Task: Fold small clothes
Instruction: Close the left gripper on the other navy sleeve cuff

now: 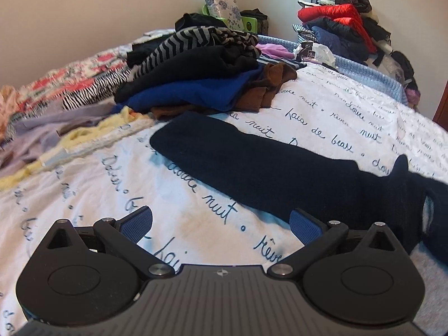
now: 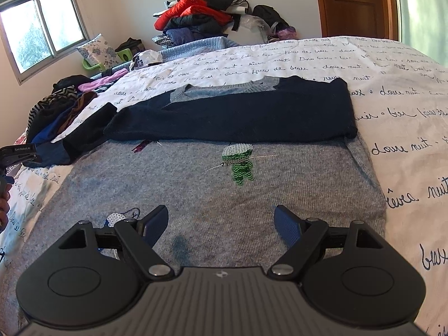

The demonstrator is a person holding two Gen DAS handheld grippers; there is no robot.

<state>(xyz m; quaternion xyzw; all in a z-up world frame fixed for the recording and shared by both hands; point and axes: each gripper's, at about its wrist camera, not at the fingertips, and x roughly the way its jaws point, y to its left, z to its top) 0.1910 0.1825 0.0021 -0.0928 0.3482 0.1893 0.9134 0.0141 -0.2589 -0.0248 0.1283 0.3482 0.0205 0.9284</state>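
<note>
Listing from the left side of the bed:

1. Loose heap of unfolded clothes [image 1: 201, 72], black, striped, royal blue and brown, lying on the white bedspread with blue handwritten script [image 1: 322, 106]. Untouched; all of it looks yet to be folded.

2. Left tool [image 1: 221, 224], blue-padded, released and wide apart, holding nothing. It hovers low over the bedspread, just beside the outstretched dark navy sleeve [image 1: 252, 168] of item 3.

3. Small grey knit sweater with navy sleeves and a green sequin figure [image 2: 224, 196], spread flat, front up, on the bedspread. One navy sleeve is already laid across the chest [image 2: 238, 117] below the grey collar; the other sleeve trails off to the left, not yet brought in. Judged roughly at the first fold, with the second sleeve and the body folds left.

4. Right tool [image 2: 221, 224], likewise released and empty, poised over the sweater's lower grey body, near the hem.

5. Far corner: tall stack of padded jackets, red and dark [image 2: 196, 14], against the wall; brown wooden door [image 2: 355, 2] to its right.
</note>
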